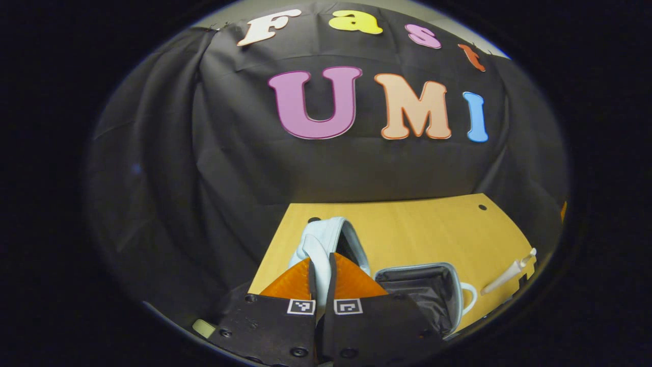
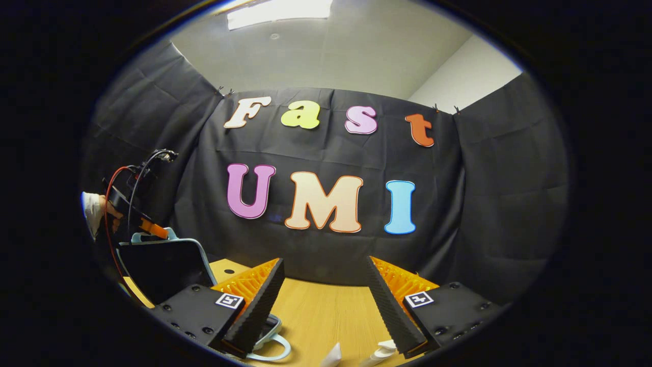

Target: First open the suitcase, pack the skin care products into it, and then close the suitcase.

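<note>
Wooden table (image 1: pixel 417 229); suitcase lid (image 1: pixel 326 244) pinched between left tongs (image 1: pixel 320 278)

suitcase (image 1: pixel 433 290): on tabletop (image 1: pixel 433 229), near front edge | lid (image 1: pixel 326 244): stands up at its left | tube (image 1: pixel 507 275): right of suitcase, near right edge

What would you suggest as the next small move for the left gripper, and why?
Probably let go of the suitcase lid. The left gripper pinches its rim, the lid stands raised, and the lined suitcase base lies open on the table. The right gripper hangs open over a white tube.
</note>
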